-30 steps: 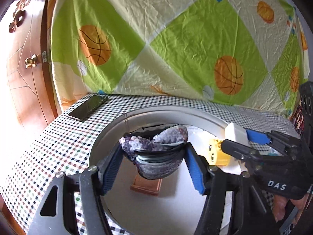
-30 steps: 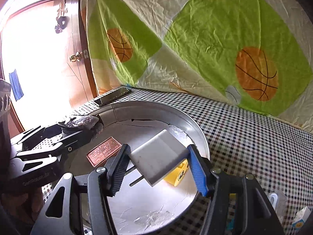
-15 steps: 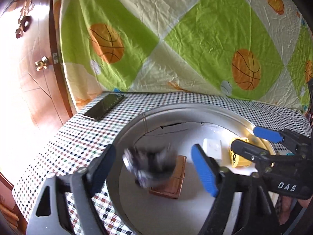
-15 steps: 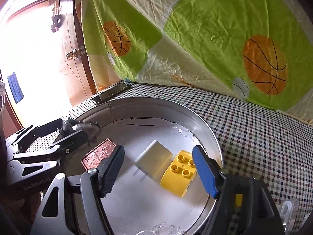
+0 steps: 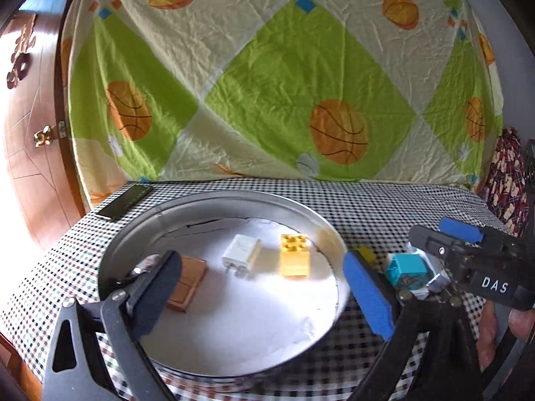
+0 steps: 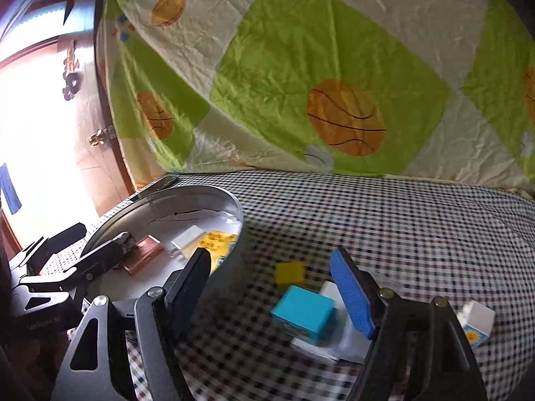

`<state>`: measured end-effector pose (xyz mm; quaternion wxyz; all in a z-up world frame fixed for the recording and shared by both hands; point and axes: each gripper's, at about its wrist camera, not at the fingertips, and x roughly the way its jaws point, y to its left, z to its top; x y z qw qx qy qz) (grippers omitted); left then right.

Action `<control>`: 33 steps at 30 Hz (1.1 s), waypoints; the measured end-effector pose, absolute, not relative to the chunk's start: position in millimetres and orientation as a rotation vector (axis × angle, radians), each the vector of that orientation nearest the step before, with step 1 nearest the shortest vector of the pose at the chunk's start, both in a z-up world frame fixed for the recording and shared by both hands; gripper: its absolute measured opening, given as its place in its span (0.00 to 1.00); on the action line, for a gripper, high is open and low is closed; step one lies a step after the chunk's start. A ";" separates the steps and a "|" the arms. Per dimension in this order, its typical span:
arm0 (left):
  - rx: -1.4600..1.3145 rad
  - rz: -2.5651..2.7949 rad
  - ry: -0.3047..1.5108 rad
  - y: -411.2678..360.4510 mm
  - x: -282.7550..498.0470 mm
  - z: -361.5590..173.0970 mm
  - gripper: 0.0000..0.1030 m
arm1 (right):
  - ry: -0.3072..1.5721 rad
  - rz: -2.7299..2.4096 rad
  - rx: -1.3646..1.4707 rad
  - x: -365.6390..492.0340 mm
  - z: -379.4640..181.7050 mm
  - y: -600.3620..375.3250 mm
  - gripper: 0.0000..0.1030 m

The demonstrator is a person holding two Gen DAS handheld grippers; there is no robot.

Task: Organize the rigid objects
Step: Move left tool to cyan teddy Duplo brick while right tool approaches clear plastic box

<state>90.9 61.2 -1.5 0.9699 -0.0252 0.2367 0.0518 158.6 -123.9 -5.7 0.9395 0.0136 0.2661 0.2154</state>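
A round metal pan sits on the checkered table. In it lie a white charger, a yellow toy brick, a copper-brown block and a dark purple stone by the left finger. My left gripper is open and empty over the pan. My right gripper is open and empty above the table right of the pan, over a teal cube.
A small yellow square, a white lid under the cube and a white carton lie right of the pan. A black phone lies at the far left corner. A basketball-print sheet hangs behind. A wooden door stands left.
Both grippers opened and dropped their loads into the pan: the left let go of the stone, the right the charger. Both drew back; the right moved right over the teal cube.
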 end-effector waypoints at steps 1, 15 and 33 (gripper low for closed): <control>-0.042 0.087 0.485 50.0 93.3 -3.1 0.96 | 0.549 0.403 0.059 159.5 -8.3 -140.9 0.76; 0.061 -0.049 0.572 -62.6 136.3 -30.3 0.94 | 0.584 0.236 0.224 168.4 -31.7 -224.7 0.77; 0.045 -0.146 0.675 -73.6 164.8 -47.3 0.42 | 0.593 0.228 0.239 173.0 -34.0 -227.2 0.79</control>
